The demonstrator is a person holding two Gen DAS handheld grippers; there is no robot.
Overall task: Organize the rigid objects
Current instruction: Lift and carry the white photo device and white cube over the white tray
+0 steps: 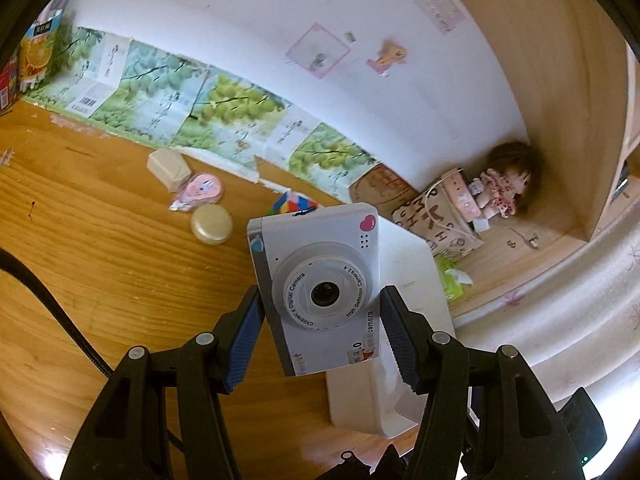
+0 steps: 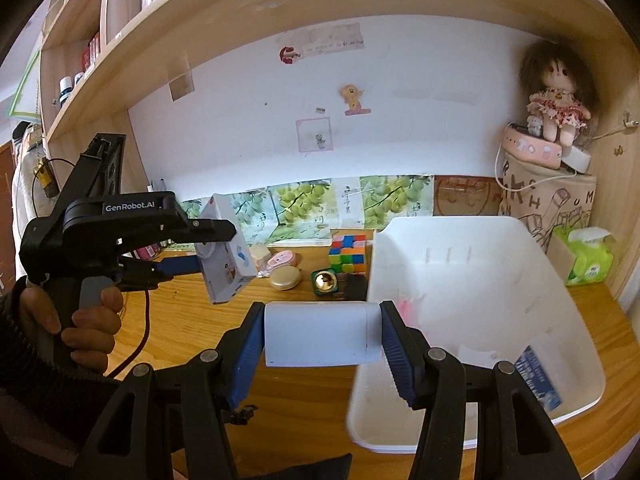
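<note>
Between the right gripper (image 2: pixel 322 334)'s blue pads a plain white block (image 2: pixel 320 334) is pinched by its two ends, long axis lying crosswise, raised off the surface (image 2: pixel 192 320). Its far end already overlaps the near-left rim of the white bin (image 2: pixel 472 280), which stands at the right end of the surface; so the bin's open mouth lies just ahead and to the right of those jaws, and I judge the right hand the nearer of the two for a drop.

Over on the left, the left gripper (image 1: pixel 320 312) has its jaws clamped on the sides of a white toy camera (image 1: pixel 316 284), lens facing back at the wrist, also held aloft; from there the bin sits beyond and to the right. Print around the lens reads "Children's Digital Camera" and "High Definition Camera 2.4". That gripper's body bears "GenRobot.AI".

Farther back near the wall wait a round gold tin (image 2: pixel 285 279), a pink case (image 2: pixel 282 259), a colour cube (image 2: pixel 347 253) and a small gold-topped box (image 2: pixel 325 282).
</note>
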